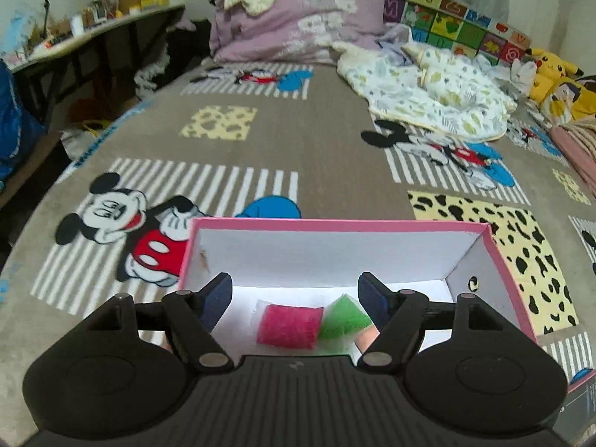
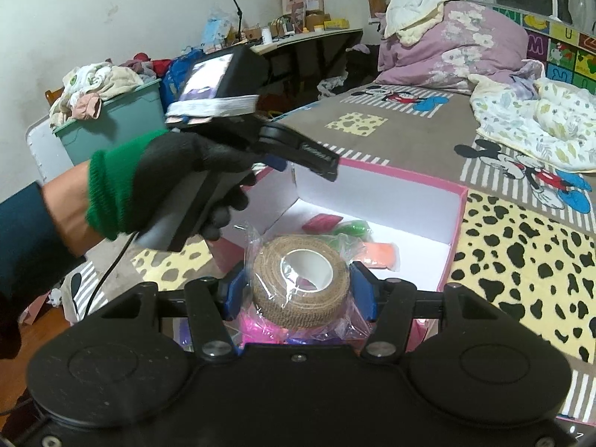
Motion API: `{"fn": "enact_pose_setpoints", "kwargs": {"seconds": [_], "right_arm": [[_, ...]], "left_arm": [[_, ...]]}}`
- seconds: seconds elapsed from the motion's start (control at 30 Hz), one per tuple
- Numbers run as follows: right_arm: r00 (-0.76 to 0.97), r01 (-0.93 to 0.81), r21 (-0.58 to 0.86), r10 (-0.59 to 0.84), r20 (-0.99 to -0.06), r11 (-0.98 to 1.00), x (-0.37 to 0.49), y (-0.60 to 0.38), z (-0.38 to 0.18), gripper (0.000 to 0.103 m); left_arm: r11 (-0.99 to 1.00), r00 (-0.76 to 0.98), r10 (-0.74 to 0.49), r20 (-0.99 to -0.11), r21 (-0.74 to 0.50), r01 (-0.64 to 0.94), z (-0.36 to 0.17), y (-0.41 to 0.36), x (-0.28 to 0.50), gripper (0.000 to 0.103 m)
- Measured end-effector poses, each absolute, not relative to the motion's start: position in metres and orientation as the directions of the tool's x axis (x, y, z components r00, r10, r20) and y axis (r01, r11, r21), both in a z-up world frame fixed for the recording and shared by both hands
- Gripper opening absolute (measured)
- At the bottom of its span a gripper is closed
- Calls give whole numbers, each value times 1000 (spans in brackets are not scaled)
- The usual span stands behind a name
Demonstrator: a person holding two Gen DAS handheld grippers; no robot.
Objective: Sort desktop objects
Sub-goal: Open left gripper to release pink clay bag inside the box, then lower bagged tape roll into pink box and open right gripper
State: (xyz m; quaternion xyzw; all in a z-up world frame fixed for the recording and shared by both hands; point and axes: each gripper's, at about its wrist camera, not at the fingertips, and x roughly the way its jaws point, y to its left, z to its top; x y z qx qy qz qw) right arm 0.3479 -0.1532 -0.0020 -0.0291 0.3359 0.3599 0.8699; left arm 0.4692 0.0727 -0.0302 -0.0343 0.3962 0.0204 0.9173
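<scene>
A pink box (image 1: 335, 225) with a white inside lies on the bed. In it are a pink roll (image 1: 290, 326), a green roll (image 1: 344, 322) and an orange piece (image 1: 367, 339). My left gripper (image 1: 294, 292) hangs open over the box's near side, with nothing between its fingers. In the right wrist view my right gripper (image 2: 300, 285) is shut on a brown bandage roll (image 2: 298, 257) wrapped in clear plastic, just short of the pink box (image 2: 456, 231). A gloved hand holds the left gripper (image 2: 298, 156) above the box's left wall.
The bed carries a brown cartoon-print blanket (image 1: 260, 141), a crumpled floral quilt (image 1: 439, 100) at the right and purple bedding (image 1: 298, 18) at the back. Pink and purple wrapped items (image 2: 260, 326) lie under the right gripper. A teal laundry bin (image 2: 111, 126) and a cluttered desk (image 2: 309, 35) stand left of the bed.
</scene>
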Motion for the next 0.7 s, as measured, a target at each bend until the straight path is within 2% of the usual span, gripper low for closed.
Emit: {"fn": "enact_pose_setpoints", "kwargs": {"seconds": [0.3,0.7], "right_arm": [[526,-638,184,597,-606,748,348,-149,0,57],[535,-624,168,575,-619,763,352,-145,-2,57]], "left_arm": [[998,739,35,-673,-14,-60,-7,77,426,74],[999,834,42,-551,24,-35,14,78,355,74]]}}
